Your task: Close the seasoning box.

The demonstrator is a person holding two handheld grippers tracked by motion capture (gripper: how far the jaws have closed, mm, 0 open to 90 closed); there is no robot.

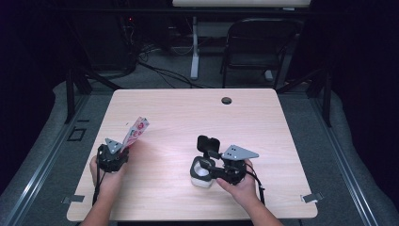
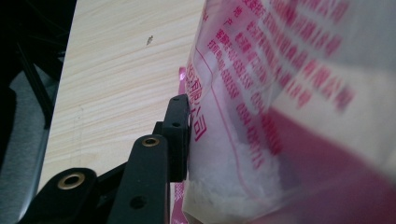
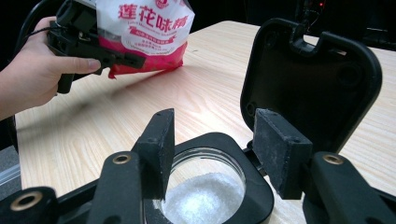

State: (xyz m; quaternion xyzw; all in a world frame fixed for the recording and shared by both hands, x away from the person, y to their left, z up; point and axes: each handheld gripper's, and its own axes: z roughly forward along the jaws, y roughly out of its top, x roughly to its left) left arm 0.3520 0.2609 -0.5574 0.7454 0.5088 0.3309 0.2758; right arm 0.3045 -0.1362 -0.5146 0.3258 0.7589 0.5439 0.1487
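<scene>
**A:** Main danger from here?

**B:** Probably a spill. Grips the bag (image 1: 135, 131) low down in the left claw (image 1: 123, 149), out at nine o'clock on the bench (image 1: 188, 113) and well apart from the jar (image 1: 201, 178) at six o'clock. Looks soft and slack, with white granules (image 2: 219, 186) heaped in the bottom corner just beside the pinch. Could sag, twist or slide out when tipped. Cannot tell whether cut open at the top.

**A:** And at the jar?

**B:** Stands upright with its black lid (image 3: 310, 79) flipped up toward twelve o'clock, mouth uncovered, partly filled with the same white stuff. Could be toppled or shoved by a careless nudge. Could also have the lid knocked shut across the mouth before any pouring.

**A:** Left claw, how far open?

**B:** Clenched on the bag, closed down to about the thickness of the film. Shows one jaw pressed flat against the plastic in the left gripper view, with the other hidden behind the bag.

**A:** Right claw (image 3: 215, 126)?

**B:** Released and spread wide, roughly as wide as the jar's mouth. Hangs right over the jar, one jaw above the rim at nine o'clock, the other beside the hinge at three o'clock. Holds nothing. Cannot tell whether touching the black collar.
</scene>
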